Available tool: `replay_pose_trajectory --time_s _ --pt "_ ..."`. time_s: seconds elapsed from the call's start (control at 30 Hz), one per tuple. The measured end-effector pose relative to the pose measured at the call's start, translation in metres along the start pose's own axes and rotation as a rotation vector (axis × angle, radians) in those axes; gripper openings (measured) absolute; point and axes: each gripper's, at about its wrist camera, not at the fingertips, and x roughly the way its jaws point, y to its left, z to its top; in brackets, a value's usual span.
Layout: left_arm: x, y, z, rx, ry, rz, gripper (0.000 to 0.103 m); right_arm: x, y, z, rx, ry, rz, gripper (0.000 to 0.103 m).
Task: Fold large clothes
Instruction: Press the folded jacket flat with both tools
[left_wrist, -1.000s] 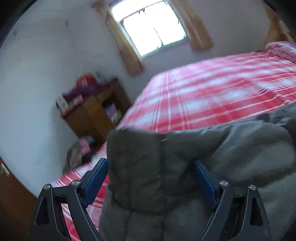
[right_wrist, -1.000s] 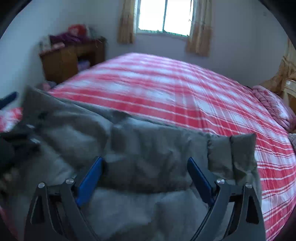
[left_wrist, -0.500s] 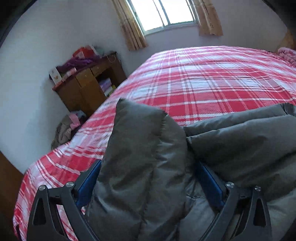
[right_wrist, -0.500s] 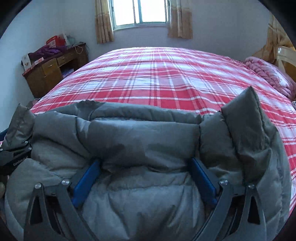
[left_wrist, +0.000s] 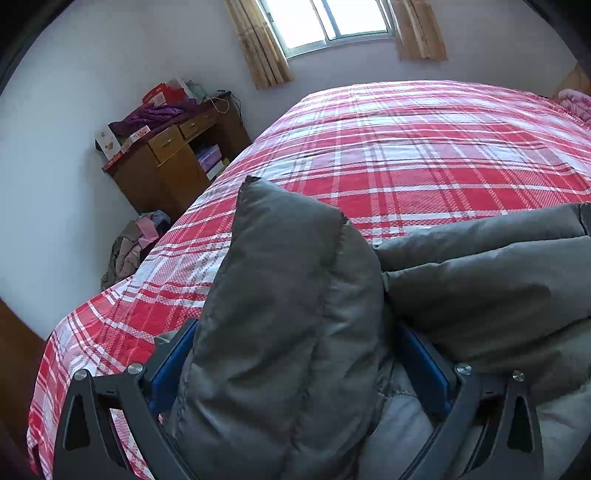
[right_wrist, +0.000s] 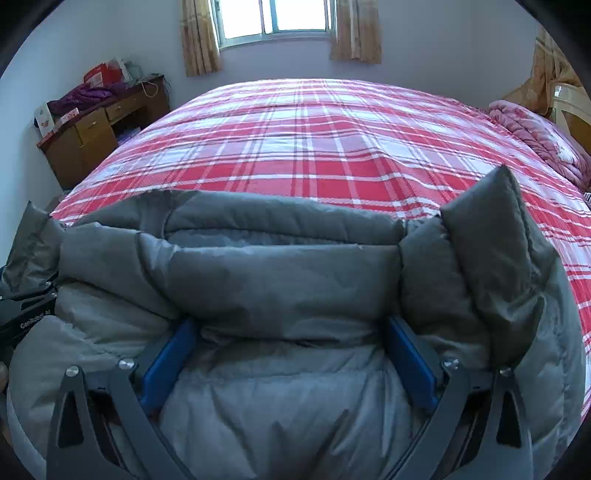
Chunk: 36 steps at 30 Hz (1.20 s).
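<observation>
1. Left wrist view: the left gripper stands spread wide, blue pads flanking a puffy upright fold of the grey quilted jacket.
2. Right wrist view: the right gripper is opening, its pads either side of the jacket's padded, ribbed bulk.
3. The jacket lies at the lower frame on the red-and-white plaid bed.

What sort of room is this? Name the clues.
Most likely a home bedroom: a wide bed under a red plaid cover, a wooden desk piled with clothes and boxes against the wall, and a curtained window behind the bed.
</observation>
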Motion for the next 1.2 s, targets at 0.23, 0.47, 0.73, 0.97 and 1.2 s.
replay_pose_trajectory --time_s 0.23,0.47,0.73,0.97,1.2 --pt "0.003 -0.003 0.001 0.014 0.008 0.014 0.102 0.006 0.003 0.001 -0.009 0.027 -0.023 0.103" --pt "0.004 -0.004 0.001 0.02 0.008 0.023 0.102 0.009 0.005 0.001 -0.017 0.043 -0.039 0.103" --pt "0.004 -0.006 0.001 0.025 0.008 0.032 0.102 0.011 0.007 0.0 -0.024 0.049 -0.05 0.103" --pt "0.0 -0.008 0.005 0.044 0.02 0.053 0.102 0.013 0.01 0.001 -0.034 0.059 -0.068 0.103" --pt "-0.069 0.02 0.015 -0.126 -0.096 -0.022 0.102 -0.03 0.026 0.019 -0.023 -0.017 -0.146 0.102"
